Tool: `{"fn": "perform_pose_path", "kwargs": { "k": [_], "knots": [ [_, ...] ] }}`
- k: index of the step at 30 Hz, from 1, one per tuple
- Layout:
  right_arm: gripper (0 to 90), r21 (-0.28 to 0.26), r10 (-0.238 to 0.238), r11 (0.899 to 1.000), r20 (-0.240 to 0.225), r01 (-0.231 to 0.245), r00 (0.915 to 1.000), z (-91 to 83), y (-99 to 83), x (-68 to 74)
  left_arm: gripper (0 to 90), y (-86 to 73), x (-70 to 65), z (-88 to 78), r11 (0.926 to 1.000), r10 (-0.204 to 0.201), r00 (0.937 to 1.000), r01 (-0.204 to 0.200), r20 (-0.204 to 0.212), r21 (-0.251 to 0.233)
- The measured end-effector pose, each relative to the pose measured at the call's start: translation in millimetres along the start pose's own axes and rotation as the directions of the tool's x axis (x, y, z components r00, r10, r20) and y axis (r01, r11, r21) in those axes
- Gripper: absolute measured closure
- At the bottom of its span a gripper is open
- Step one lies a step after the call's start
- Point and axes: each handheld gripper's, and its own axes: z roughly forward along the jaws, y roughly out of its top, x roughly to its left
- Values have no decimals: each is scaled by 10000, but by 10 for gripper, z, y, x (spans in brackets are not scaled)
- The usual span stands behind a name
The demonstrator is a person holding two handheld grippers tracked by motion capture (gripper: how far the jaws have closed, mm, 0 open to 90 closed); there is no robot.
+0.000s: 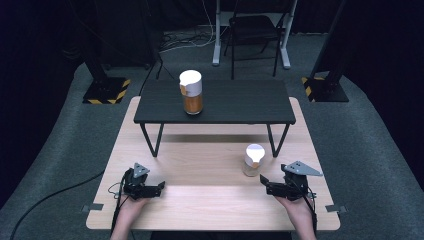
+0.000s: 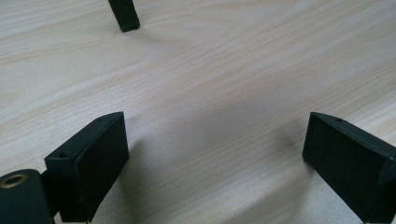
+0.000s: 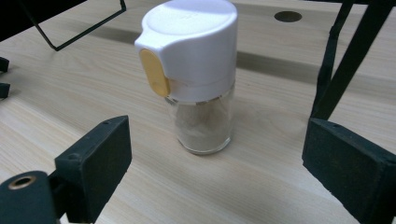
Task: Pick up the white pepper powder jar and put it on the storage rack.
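A small glass jar (image 1: 253,160) with a white cap and a yellow tab stands upright on the light wooden table (image 1: 210,200), holding pale powder. In the right gripper view the small jar (image 3: 198,79) stands just ahead of my right gripper (image 3: 215,163), whose jaws are open and apart from it. A taller jar (image 1: 191,92) with a white cap and orange-brown contents stands on the low black bench (image 1: 235,107). My right gripper (image 1: 266,182) lies to the right of the small jar. My left gripper (image 1: 159,188) rests open at the table's front left, with only bare wood ahead of my left gripper (image 2: 215,154).
The black bench stands on thin legs (image 1: 152,140) across the far half of the table. A bench leg (image 3: 341,70) rises just right of the small jar. Beyond the table stand a black chair (image 1: 252,30) and stands with yellow-black bases (image 1: 107,90).
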Motion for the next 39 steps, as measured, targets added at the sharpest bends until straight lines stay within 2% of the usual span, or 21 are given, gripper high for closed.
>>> {"fn": "perform_pose_path", "kwargs": {
  "k": [11,25,39],
  "knots": [
    [69,83,-214,9997,-146,215,9997,96,67,80,65,-1,-2,-1,10000,-6,10000,6,2,0],
    [70,141,-157,9998,-280,161,9995,258,129,149,63,2,3,1,10000,20,10000,-20,26,6],
    [78,255,-178,9995,209,173,9996,458,253,253,62,5,10,5,10000,40,10000,-40,51,6]
  ]
}}
